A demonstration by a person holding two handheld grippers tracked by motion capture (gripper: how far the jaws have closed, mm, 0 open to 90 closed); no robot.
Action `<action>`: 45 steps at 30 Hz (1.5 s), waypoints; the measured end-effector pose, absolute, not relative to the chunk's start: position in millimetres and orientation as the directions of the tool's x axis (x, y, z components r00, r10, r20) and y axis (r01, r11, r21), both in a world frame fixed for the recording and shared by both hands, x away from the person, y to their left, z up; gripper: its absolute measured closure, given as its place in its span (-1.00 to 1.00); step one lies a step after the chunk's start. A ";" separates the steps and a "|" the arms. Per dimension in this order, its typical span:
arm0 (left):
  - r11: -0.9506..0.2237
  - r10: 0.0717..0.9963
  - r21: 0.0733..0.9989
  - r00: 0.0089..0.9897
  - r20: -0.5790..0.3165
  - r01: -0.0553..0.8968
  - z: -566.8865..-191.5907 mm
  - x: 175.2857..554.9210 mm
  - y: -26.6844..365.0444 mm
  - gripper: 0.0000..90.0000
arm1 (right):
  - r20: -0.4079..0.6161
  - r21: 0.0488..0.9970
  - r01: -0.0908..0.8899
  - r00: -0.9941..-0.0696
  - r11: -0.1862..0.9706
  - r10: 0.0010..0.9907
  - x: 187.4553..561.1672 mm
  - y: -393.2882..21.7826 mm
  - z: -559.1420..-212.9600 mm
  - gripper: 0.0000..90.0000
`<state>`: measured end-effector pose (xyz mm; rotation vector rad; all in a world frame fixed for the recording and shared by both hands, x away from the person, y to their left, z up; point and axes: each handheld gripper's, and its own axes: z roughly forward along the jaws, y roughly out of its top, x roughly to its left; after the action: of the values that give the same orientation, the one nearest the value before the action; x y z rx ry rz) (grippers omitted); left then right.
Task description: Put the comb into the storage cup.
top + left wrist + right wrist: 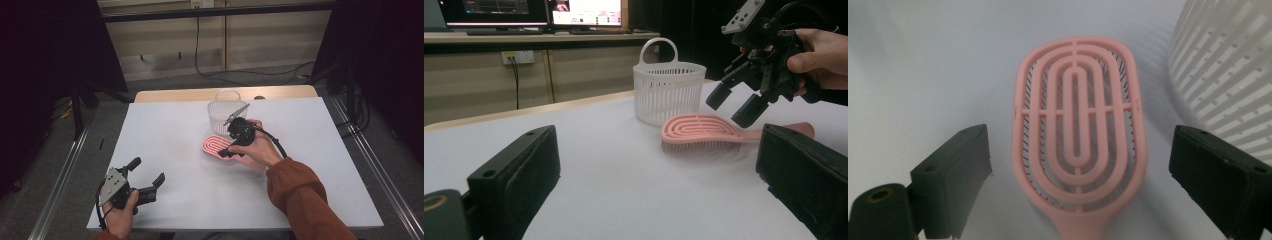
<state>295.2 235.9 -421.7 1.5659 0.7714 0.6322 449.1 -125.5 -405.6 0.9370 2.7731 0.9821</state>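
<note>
Black left gripper (pixel 147 172): held low over the near left corner of the white table (pixel 170 125), jaws wide apart, nothing between them. Leave parked there, well clear of the work; no part in this step as judged.

Pink plastic paddle brush (pixel 216 146): lying flat near mid-table, bristles down, ringed oval back up, handle pointing toward the person's right forearm. Touching neither gripper.

Black right gripper (pixel 733 104): tilted down over the brush, jaws spread, one on each side of the oval head and above it, pads not yet on the plastic. Step in hand, as judged: taking hold of the brush.

Procedure:
1. Centre the head between the pads before lowering; in the right gripper view, aim for equal bare table on both sides.
2. Keep the jaws fully spread on the way down. Little spare width beside the head, so expect a snag on the rim from any sideways drift.
3. Lower without pressing on the ringed back, to avoid flattening the bristles or skidding the brush.
4. Close squarely on the two long edges, or shift back toward the narrower neck for a surer hold.
5. Lift level and check for swing at the handle end.

White slotted plastic basket (pixel 225 112) with hoop handle: upright just beyond the brush head. Keep the far jaw off its wall.
</note>
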 end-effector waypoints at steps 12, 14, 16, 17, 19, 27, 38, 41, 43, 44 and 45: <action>-0.066 0.768 0.991 0.640 -0.023 0.114 -420.9 296.0 234.5 -0.91 | 0.117 0.525 0.529 -0.820 0.666 0.560 453.3 -112.9 -410.0 -0.80; -0.066 0.768 0.991 0.640 -0.023 0.114 -420.9 296.3 234.2 -0.91 | 0.114 0.504 0.532 -0.822 0.680 0.558 455.3 -110.6 -410.9 -0.80; -0.070 0.767 0.991 0.641 -0.019 0.113 -420.6 296.3 234.3 -0.91 | 0.113 0.495 0.534 -0.822 0.685 0.559 456.5 -108.6 -411.4 -0.80; -0.070 0.767 0.991 0.641 -0.019 0.113 -420.6 296.3 234.2 -0.91 | 0.118 0.492 0.536 -0.822 0.686 0.557 457.0 -107.4 -412.0 -0.80; -0.066 0.769 0.991 0.639 -0.022 0.114 -420.9 296.4 233.8 -0.91 | 0.115 0.479 0.535 -0.824 0.696 0.554 457.3 -104.4 -414.2 -0.80; -0.067 0.768 0.991 0.640 -0.021 0.112 -420.8 296.3 234.1 -0.91 | 0.098 0.443 0.530 -0.830 0.723 0.549 460.1 -97.2 -418.0 -0.78; -0.067 0.768 0.991 0.640 -0.024 0.117 -421.3 296.9 234.7 -0.91 | 0.098 0.405 0.536 -0.831 0.741 0.547 464.2 -93.6 -424.4 -0.79; -0.065 0.770 0.991 0.638 -0.026 0.118 -421.5 297.0 234.7 -0.91 | 0.091 0.386 0.528 -0.838 0.756 0.539 464.1 -92.5 -426.8 -0.80; -0.066 0.769 0.990 0.639 -0.026 0.121 -421.5 297.1 234.5 -0.91 | 0.094 0.387 0.527 -0.839 0.756 0.537 464.6 -91.5 -428.5 -0.80; -0.068 0.768 0.991 0.640 -0.025 0.119 -421.5 297.0 234.4 -0.91 | 0.093 0.389 0.527 -0.838 0.755 0.537 464.9 -90.9 -428.9 -0.80; -0.067 0.767 0.991 0.641 -0.026 0.120 -421.5 296.9 234.2 -0.91 | 0.095 0.390 0.529 -0.837 0.754 0.538 465.0 -90.0 -429.1 -0.79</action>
<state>296.9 234.2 -421.5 1.5735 0.7571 0.6247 465.0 -90.0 -429.1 0.8883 2.9200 0.6392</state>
